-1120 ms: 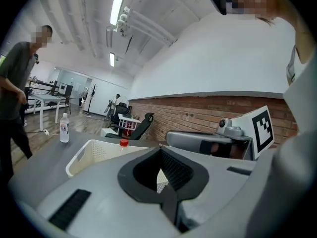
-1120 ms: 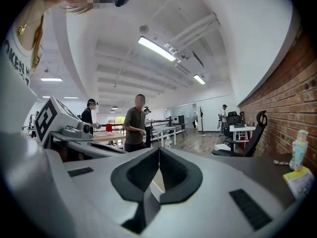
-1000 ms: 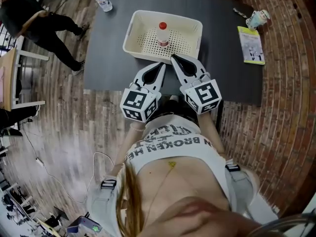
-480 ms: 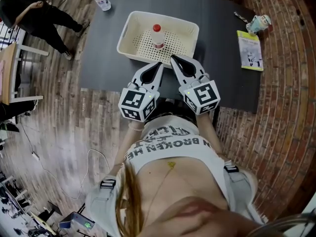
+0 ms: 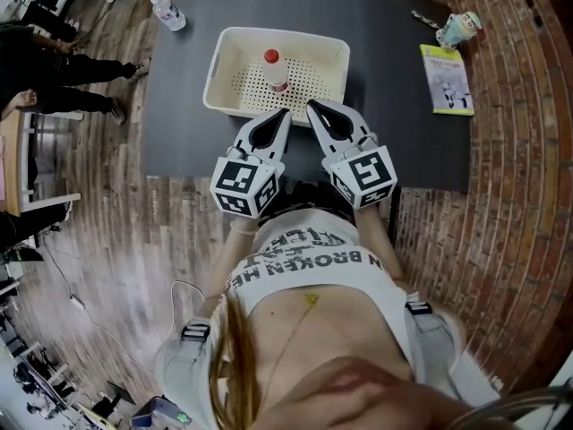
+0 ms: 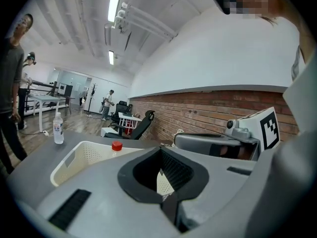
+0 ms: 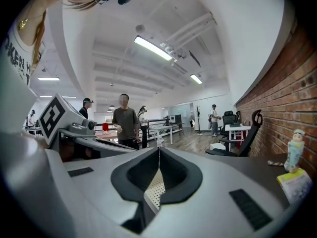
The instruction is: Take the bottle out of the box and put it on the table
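Observation:
A small bottle (image 5: 274, 68) with a red cap stands upright in the cream perforated basket (image 5: 228, 52) on the dark grey table (image 5: 394, 141). In the left gripper view the bottle (image 6: 116, 149) rises just over the basket's rim (image 6: 74, 157). My left gripper (image 5: 285, 112) and right gripper (image 5: 312, 106) hover side by side at the basket's near rim, both shut and empty. Neither touches the bottle. In the left gripper view the left gripper (image 6: 159, 148) has its jaw tips together; the right gripper (image 7: 159, 148) looks the same in its own view.
A clear water bottle (image 5: 166, 12) stands at the table's far left corner. A booklet (image 5: 445, 79) and a small figurine (image 5: 455, 30) lie at the far right. People (image 5: 54, 61) stand on the wooden floor to the left. A brick wall runs along the right.
Both grippers have drifted a little toward the basket's near rim, still shut. The bottle has not moved in the basket. The person at the left has stepped further away.

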